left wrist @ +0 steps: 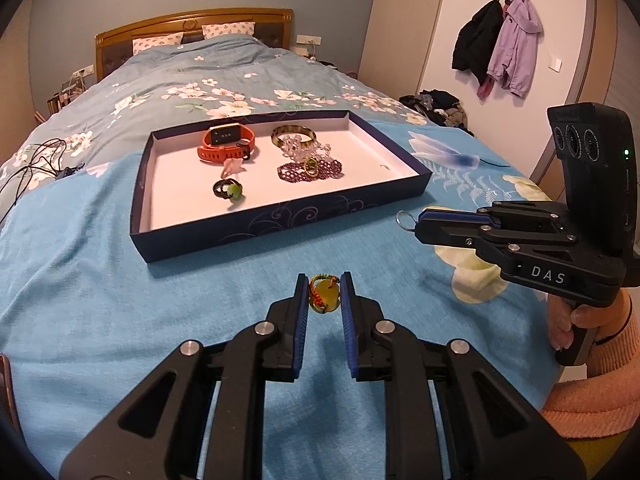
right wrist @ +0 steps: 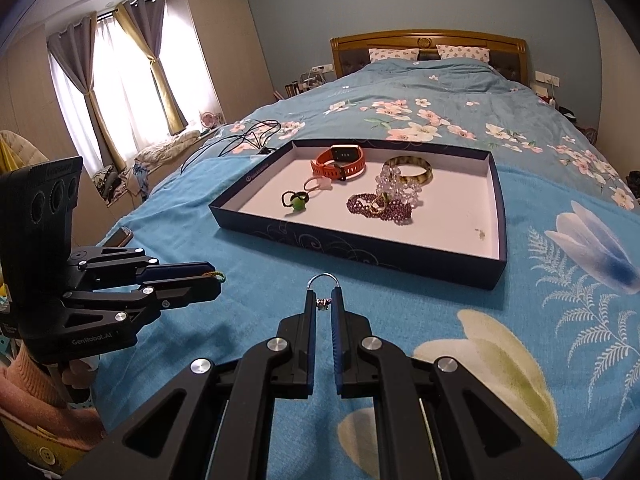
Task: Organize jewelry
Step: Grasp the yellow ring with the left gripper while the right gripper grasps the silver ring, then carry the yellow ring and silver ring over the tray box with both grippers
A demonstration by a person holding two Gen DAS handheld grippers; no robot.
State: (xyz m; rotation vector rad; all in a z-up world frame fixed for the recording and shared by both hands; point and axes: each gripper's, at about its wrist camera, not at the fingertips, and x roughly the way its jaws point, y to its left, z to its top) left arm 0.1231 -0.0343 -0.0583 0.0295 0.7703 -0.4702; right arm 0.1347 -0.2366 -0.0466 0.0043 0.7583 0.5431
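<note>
Bedroom: I see a bed with a blue floral blanket (left wrist: 100, 300), a wooden headboard (right wrist: 428, 40) and curtains (right wrist: 120, 80) by the window.
Box lid: a dark shallow tray (left wrist: 280, 216) lies on the blanket ahead of both grippers, holding an orange watch (left wrist: 226, 142), a bangle (left wrist: 294, 136), clear beads (left wrist: 304, 150), a purple bead string (left wrist: 310, 170) and a green ring (left wrist: 228, 190).
Left gripper (left wrist: 324, 294): tilted down over the blanket, short of the tray, jaws clenched on a yellow pendant (left wrist: 323, 294) with a braided cord.
Right gripper (right wrist: 322, 300): angled down beside my left one, jaws nearly together, pinching a small silver ring (right wrist: 325, 280) that sticks out past the tips.
Hands: my right hand (left wrist: 568, 320), in a pink sleeve (left wrist: 600, 392), grips its handle upright.
</note>
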